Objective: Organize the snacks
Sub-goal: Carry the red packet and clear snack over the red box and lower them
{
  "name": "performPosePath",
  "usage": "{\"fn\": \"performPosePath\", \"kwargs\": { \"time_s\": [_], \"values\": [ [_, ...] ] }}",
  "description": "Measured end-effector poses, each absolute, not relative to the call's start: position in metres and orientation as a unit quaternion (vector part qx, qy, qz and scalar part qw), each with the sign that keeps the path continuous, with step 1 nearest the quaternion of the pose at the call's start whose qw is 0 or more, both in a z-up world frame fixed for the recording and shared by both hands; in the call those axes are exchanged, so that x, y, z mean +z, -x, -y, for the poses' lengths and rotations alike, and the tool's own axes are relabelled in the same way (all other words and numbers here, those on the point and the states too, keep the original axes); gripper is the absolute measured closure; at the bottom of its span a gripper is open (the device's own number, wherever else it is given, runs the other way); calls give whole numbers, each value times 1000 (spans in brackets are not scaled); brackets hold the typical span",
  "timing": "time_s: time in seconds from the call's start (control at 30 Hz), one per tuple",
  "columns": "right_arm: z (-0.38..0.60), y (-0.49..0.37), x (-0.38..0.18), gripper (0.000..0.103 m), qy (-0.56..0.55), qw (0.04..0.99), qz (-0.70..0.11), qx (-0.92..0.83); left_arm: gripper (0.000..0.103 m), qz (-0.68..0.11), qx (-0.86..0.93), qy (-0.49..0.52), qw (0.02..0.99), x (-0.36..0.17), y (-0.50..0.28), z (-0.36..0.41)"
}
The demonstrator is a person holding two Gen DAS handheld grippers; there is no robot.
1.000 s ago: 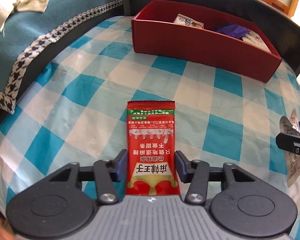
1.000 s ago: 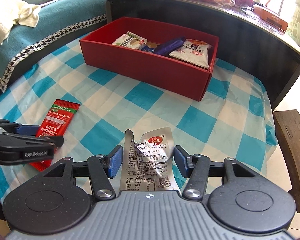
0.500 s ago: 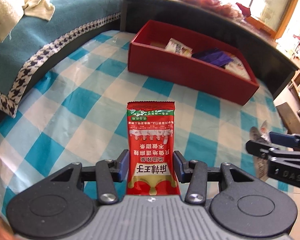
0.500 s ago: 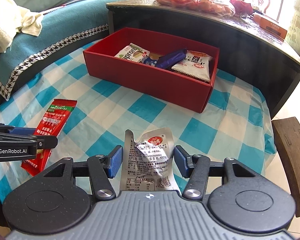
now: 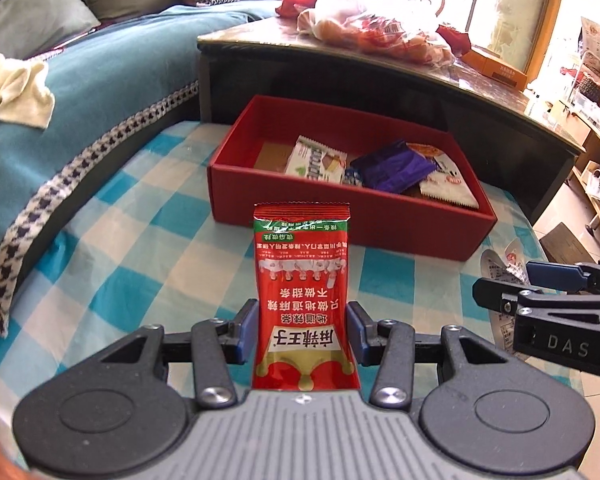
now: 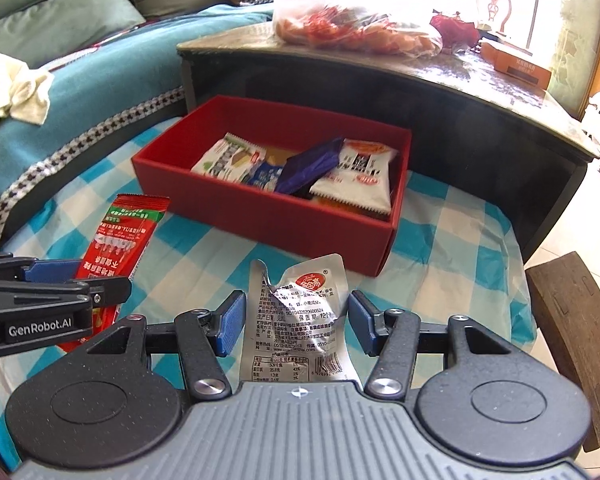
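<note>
The left gripper (image 5: 303, 330) pinches a red snack packet (image 5: 303, 304) printed with Chinese characters, its blue pads pressed against the packet's two long edges, so the packet stands up between the fingers, lifted off the blue-and-white checked tablecloth (image 5: 112, 264). The right gripper (image 6: 296, 322) holds a crumpled silver snack pouch (image 6: 296, 312) with a round red logo near its top; the pouch sits upright between the blue pads, the right pad touching its edge, while a thin gap seems to show at the left pad, so the grip looks light. Each gripper shows at the edge of the other's view: the left one with its red packet at the left of the right wrist view, the right one with the silver pouch at the right of the left wrist view. Beyond both, on the tablecloth, stands an open red box (image 5: 340, 220) holding a white-and-green packet (image 6: 228, 160), a purple wrapper (image 6: 306, 168) and a white packet with red print (image 6: 360, 180). Behind the box is a dark low table (image 6: 480, 92) carrying a plastic bag of orange-red goods (image 6: 352, 16); a teal sofa cover with a houndstooth border (image 5: 100, 80) lies to the left
</note>
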State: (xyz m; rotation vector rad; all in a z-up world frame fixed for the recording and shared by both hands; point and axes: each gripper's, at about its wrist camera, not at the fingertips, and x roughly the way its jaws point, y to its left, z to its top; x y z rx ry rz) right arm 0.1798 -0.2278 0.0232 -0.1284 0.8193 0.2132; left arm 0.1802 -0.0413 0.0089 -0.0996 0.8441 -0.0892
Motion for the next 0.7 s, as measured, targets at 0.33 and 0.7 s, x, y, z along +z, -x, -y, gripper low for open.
{"fn": "performPosePath", "kwargs": {
  "time_s": [0.33,0.7],
  "values": [
    [234,-215,35,40,43,921,-377,85,24,-387,-50,51,919,16,-218,51],
    [238,-253,37,40,29,929,-363,69,24,-361,-57,47,930,29,-259,65]
  ]
}}
